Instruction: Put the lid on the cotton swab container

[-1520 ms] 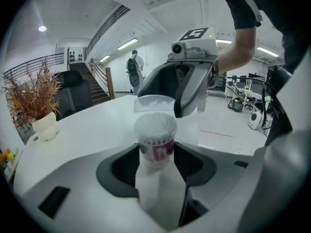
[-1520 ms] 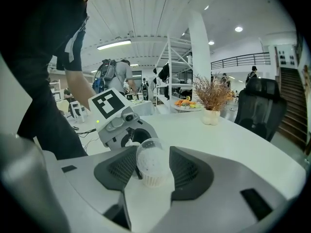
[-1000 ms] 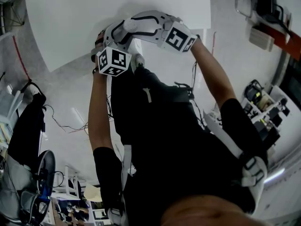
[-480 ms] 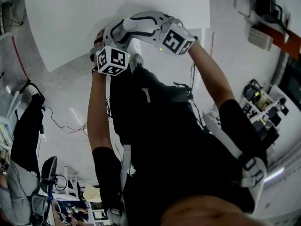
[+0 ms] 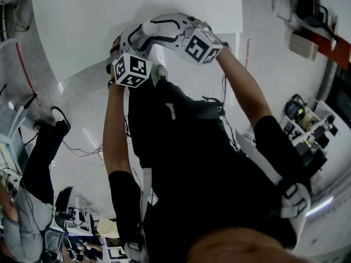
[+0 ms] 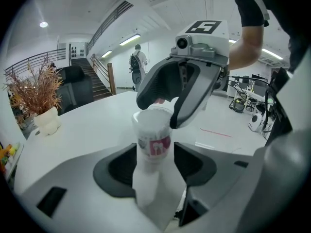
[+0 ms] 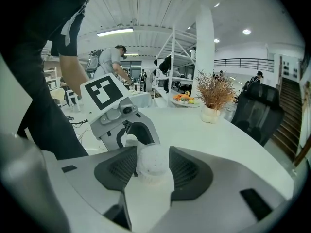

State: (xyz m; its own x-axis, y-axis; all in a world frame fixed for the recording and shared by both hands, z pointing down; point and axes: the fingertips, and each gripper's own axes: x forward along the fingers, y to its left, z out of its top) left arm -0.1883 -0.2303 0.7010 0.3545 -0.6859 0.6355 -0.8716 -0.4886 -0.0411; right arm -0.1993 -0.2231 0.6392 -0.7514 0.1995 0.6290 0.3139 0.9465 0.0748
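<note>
The cotton swab container [image 6: 154, 149], a white tube with a red label, stands upright between my left gripper's [image 6: 155, 155] dark pads, which press on its sides. My right gripper [image 6: 161, 111] comes in from above and straddles the container's top. In the right gripper view a white dotted lid [image 7: 152, 161] sits between the right gripper's [image 7: 153, 167] pads, which are shut on it, with the left gripper [image 7: 132, 133] just behind. Whether the lid is fully seated on the container is hidden. In the head view both grippers [image 5: 131, 40] meet over the white table [image 5: 88, 15].
A dried plant in a white pot [image 6: 41, 115] and a black chair [image 6: 74, 87] stand at the table's far side. The table's near edge [image 5: 82, 73] runs just below the grippers. Cables lie on the floor [image 5: 82, 147]. People move about in the background.
The right gripper's marker cube has tilted slightly to the left. Both grippers stay in place. A person at the lower left of the head view has walked on.
</note>
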